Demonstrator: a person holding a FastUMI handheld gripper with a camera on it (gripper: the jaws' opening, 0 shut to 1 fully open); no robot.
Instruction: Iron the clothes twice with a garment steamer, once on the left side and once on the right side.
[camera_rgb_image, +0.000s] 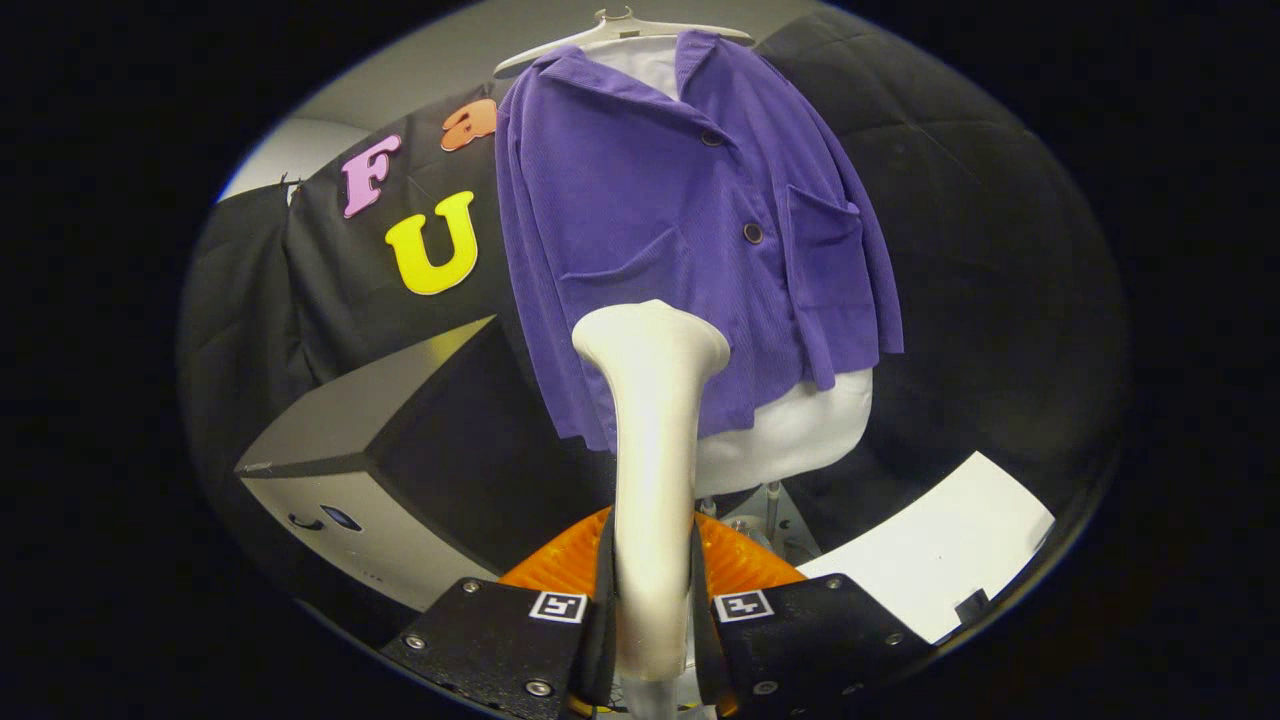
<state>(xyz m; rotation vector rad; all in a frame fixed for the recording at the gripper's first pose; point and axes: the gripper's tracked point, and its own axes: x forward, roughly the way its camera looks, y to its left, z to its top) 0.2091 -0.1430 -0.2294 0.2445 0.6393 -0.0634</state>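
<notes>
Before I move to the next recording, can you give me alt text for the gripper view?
The hand-held gripper is shut on a pale garment steamer, its head raised toward the lower front of a purple jacket. The jacket hangs on a white hanger over a white mannequin torso, against black cloth.

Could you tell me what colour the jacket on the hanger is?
Purple jacket, clearest in the claw view.

No legible text; the gripper (652, 620) markers seem mere patterns.

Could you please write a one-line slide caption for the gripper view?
Gripper shut on the garment steamer, its head raised before the purple jacket on a hanger.
</notes>
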